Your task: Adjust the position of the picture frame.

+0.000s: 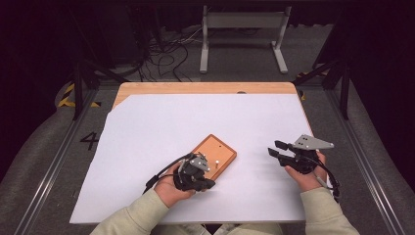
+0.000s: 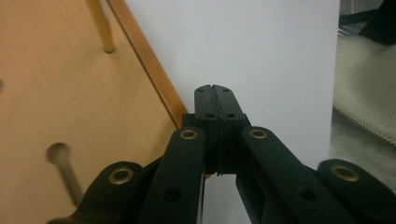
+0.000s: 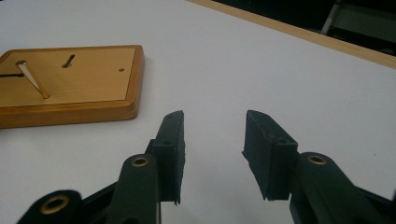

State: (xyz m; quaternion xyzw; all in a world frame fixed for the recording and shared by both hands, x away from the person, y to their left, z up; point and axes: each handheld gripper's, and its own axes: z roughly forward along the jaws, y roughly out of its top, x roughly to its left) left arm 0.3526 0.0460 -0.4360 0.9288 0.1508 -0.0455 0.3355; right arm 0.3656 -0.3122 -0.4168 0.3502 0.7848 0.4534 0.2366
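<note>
a wooden desk (image 1: 147, 88) carries a large white sheet (image 1: 161, 127) that covers nearly all of its top, leaving a strip of bare wood along the far edge and at the far left corner. near the middle of the sheet, toward the near side, lies a small wooden board (image 1: 220, 152), turned at an angle to the desk's edges. a thin peg (image 3: 32, 79) stands up from the board, and in the right gripper view a small dark slot and a tiny hole show in its top face beside that peg.

the left tongs (image 1: 208, 183) sit at the near left corner of the board, held in the person's left hand (image 1: 171, 188), with a black cable looping off to the left. in the left gripper view the left tongs (image 2: 215, 91) are pressed together with nothing between them, their tips over the white sheet just beside the board's edge; two pegs rise from the board at the left of that view.

the right tongs (image 1: 274, 148) hover over the sheet to the right of the board, well apart from it, held in the right hand (image 1: 306, 176), a grey three-cornered plate on top. they point left toward the board. in the right gripper view the right tongs (image 3: 215, 126) are spread wide and empty, the white sheet visible between them.

both cream sleeves come in from the near edge.
</note>
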